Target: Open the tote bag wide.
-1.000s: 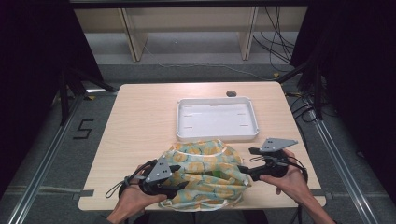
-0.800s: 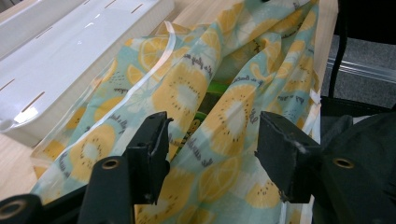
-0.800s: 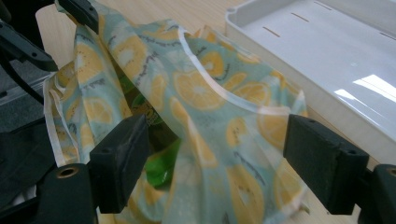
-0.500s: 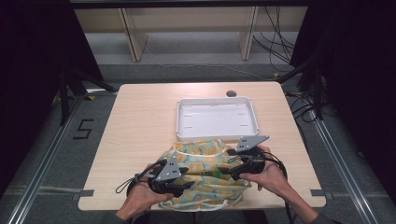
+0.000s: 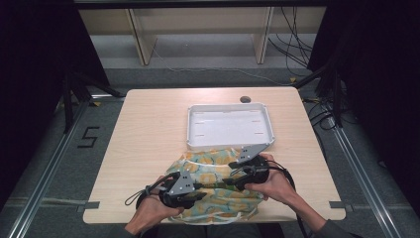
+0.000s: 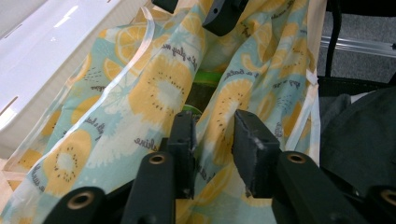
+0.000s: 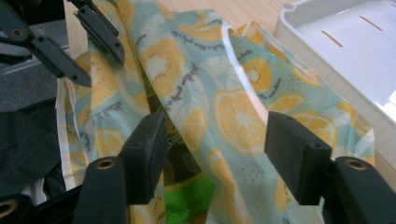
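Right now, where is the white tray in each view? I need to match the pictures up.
High view: white tray at table centre, just beyond the fruit-print bag.
Left gripper view: tray fills the upper left.
Right gripper view: tray at upper right.
Shared landmark: the bag beside it.

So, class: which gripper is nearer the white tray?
Right. The right gripper sits over the bag just below the tray; the left gripper is nearer the table's front edge.

Both grippers, the left gripper (image 5: 198, 186) and the right gripper (image 5: 233, 179), are black with blocky rectangular jaws, brass-ringed pivot holes, grey three-cornered top plates and trailing black cables; dark sleeve at five o'clock.
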Demonstrator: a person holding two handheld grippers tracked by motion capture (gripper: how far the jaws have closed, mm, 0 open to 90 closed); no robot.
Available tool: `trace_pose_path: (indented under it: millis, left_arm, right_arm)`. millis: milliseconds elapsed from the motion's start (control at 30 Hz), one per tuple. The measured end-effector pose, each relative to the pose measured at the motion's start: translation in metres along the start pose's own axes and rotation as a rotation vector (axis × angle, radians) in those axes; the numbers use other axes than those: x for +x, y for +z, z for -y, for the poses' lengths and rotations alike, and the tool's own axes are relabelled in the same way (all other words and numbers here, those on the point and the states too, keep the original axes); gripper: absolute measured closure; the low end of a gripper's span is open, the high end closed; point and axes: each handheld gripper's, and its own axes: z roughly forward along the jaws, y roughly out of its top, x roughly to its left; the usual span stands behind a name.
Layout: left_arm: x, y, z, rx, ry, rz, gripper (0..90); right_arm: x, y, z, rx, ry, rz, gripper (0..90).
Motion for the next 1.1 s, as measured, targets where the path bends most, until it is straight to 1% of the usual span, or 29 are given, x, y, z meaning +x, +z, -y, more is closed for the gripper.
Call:
trace_pose_path:
  millis: [33,67,100,133,167,200,233,267,300,333,400,433,467,500,533,567,600,633,667,700,733,767,800,933,967,1000,1033,1067,1100]
  left_arm:
    - [0.000,0.001,0.000,-0.002,-0.004,0.013,71.9]
    - [0.000,0.001,0.000,-0.002,-0.004,0.013,74.8]
    - [0.001,0.001,0.000,0.002,0.018,0.007,74.8]
    - [-0.001,0.003,0.000,-0.001,0.005,0.011,78.2]
    - [0.000,0.004,-0.001,0.012,0.018,0.018,85.7]
    - [-0.001,0.005,0.000,0.013,0.028,0.009,87.9]
    - [-0.001,0.005,0.000,0.020,0.030,0.016,88.9]
    - [-0.001,0.005,0.000,0.020,0.030,0.016,89.3]
    - [-0.003,0.004,0.000,0.024,0.031,0.028,89.5]
    - [-0.004,0.004,0.000,0.024,0.017,0.020,89.5]
    - [-0.005,0.002,0.000,0.032,0.020,0.020,89.6]
    - [-0.007,0.001,0.001,0.028,0.013,0.026,89.6]
    - [-0.007,-0.002,0.002,0.039,0.030,0.028,89.7]
    - [-0.010,-0.005,0.004,0.037,0.015,0.040,89.7]
    - [-0.010,-0.005,0.004,0.037,0.015,0.040,89.7]
    - [-0.013,-0.008,0.006,0.048,0.016,0.055,89.7]
    - [-0.015,-0.008,0.008,0.045,0.002,0.061,89.7]
    - [-0.016,-0.010,0.009,0.057,0.006,0.060,89.7]
    - [-0.016,-0.010,0.009,0.057,0.006,0.060,89.7]
    - [-0.018,-0.012,0.013,0.065,0.003,0.083,89.7]
    - [-0.019,-0.014,0.015,0.073,0.011,0.076,89.7]
    - [-0.022,-0.014,0.017,0.063,-0.008,0.083,89.8]
    - [-0.023,-0.015,0.019,0.069,-0.011,0.085,89.7]
    - [-0.024,-0.018,0.023,0.090,-0.001,0.096,89.8]
    - [-0.027,-0.018,0.025,0.085,-0.011,0.101,89.8]
    - [-0.027,-0.018,0.025,0.085,-0.011,0.101,89.8]
    - [-0.028,-0.018,0.025,0.107,0.005,0.108,89.8]
    - [-0.031,-0.016,0.026,0.092,-0.012,0.116,89.8]
    - [-0.031,-0.016,0.026,0.092,-0.012,0.116,89.8]
  right_arm:
    - [0.001,0.002,-0.001,0.004,-0.001,-0.005,43.2]
    - [0.002,0.004,-0.001,0.008,-0.007,-0.010,44.5]
    - [0.002,0.004,-0.001,0.008,-0.007,-0.010,44.5]
    - [0.001,0.006,-0.001,0.015,-0.024,-0.015,47.4]
    - [0.003,0.011,-0.002,0.030,-0.040,-0.033,54.8]
    - [0.004,0.013,-0.003,0.041,-0.046,-0.025,59.7]
    - [0.004,0.015,-0.004,0.051,-0.053,-0.030,65.4]
    - [0.004,0.015,-0.004,0.051,-0.053,-0.030,65.4]
    - [0.004,0.018,-0.006,0.060,-0.075,-0.023,77.2]
    - [0.003,0.018,-0.006,0.062,-0.086,-0.018,81.3]
    - [-0.001,0.019,-0.008,0.060,-0.086,-0.014,87.8]
    - [-0.001,0.019,-0.008,0.060,-0.086,-0.014,87.8]
    - [-0.003,0.018,-0.009,0.061,-0.065,-0.006,89.8]
    - [-0.011,0.015,-0.011,0.042,-0.072,0.019,90.0]
    - [-0.011,0.015,-0.011,0.042,-0.072,0.019,90.0]
    - [-0.019,0.012,-0.013,0.031,-0.039,0.058,90.0]
    - [-0.023,0.010,-0.014,0.030,-0.030,0.078,90.0]
    - [-0.027,0.009,-0.016,0.021,-0.024,0.095,90.0]
    - [-0.032,0.008,-0.017,0.008,-0.033,0.121,90.0]
    - [-0.037,0.007,-0.018,0.005,-0.025,0.132,90.0]
    - [-0.042,0.005,-0.019,0.007,-0.010,0.147,90.0]
    - [-0.047,0.004,-0.020,0.003,-0.014,0.162,90.0]
    - [-0.051,0.004,-0.020,-0.003,0.000,0.176,90.0]
    - [-0.070,0.001,-0.022,-0.001,0.019,0.231,90.0]
    - [-0.074,0.001,-0.022,-0.001,0.029,0.242,90.0]
    - [-0.074,0.001,-0.022,-0.001,0.029,0.242,90.0]
    - [-0.083,0.001,-0.021,-0.007,0.041,0.264,90.0]
    - [-0.087,0.002,-0.020,-0.020,0.052,0.275,90.0]
    - [-0.087,0.002,-0.020,-0.020,0.052,0.275,90.0]
